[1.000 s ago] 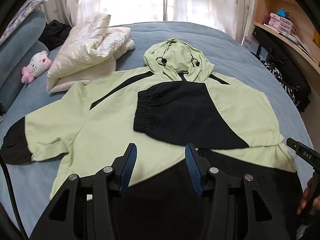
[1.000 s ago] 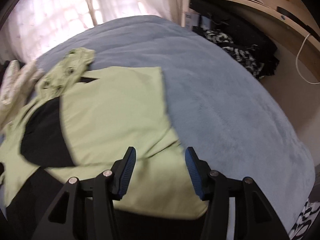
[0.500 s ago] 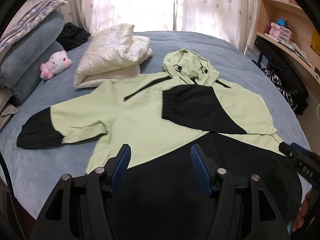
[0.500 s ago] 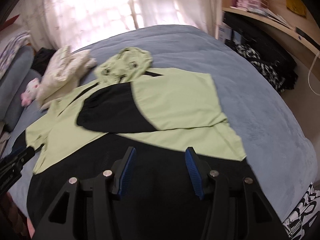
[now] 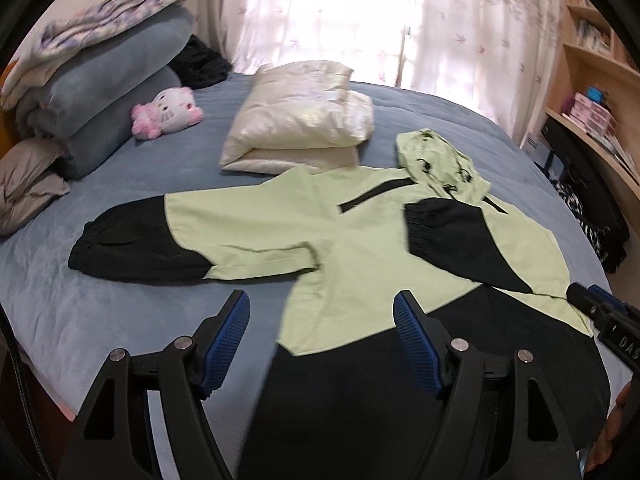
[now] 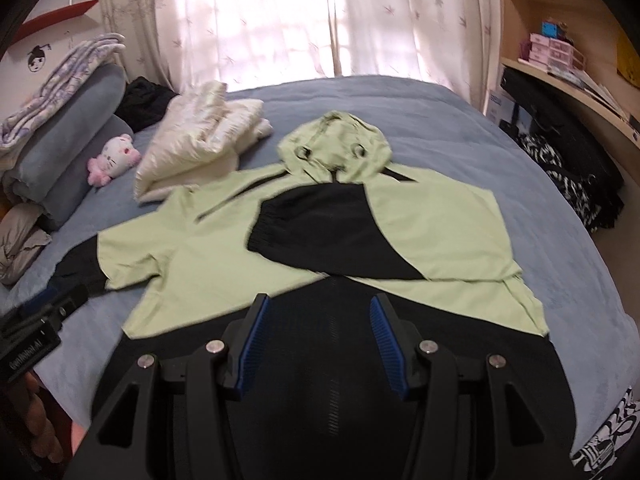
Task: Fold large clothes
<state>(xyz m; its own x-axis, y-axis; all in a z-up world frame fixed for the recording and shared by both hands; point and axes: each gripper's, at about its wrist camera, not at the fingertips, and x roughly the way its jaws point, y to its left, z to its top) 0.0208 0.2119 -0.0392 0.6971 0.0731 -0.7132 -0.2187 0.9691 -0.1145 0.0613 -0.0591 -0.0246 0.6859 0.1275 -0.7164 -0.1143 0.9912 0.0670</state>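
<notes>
A light-green and black hooded jacket (image 5: 360, 248) lies front-up across the middle of the bed (image 5: 120, 312), its black hem toward the near edge and its hood (image 6: 334, 148) pointing at the far edge under the curtained window (image 6: 280, 16). One sleeve, the one on the right in both views, is folded in over the chest, so its black cuff (image 6: 304, 228) rests just below the hood; the other sleeve (image 5: 192, 236) stretches flat toward the bed's left side, ending in a black cuff on the blue cover. The left gripper (image 5: 322, 340) hangs above the near edge with its blue pads spread wide and nothing between them, over the jacket's lower left corner. The right gripper (image 6: 318, 340) is likewise spread and empty, poised over the black hem panel. Beyond the jacket, touching its shoulder, sits a folded cream garment (image 5: 300, 128). A pink and white plush toy (image 5: 168, 112) lies near the far left corner beside rolled blue bedding (image 5: 116, 92). Wooden shelves (image 6: 560, 60) run along the right wall.
</notes>
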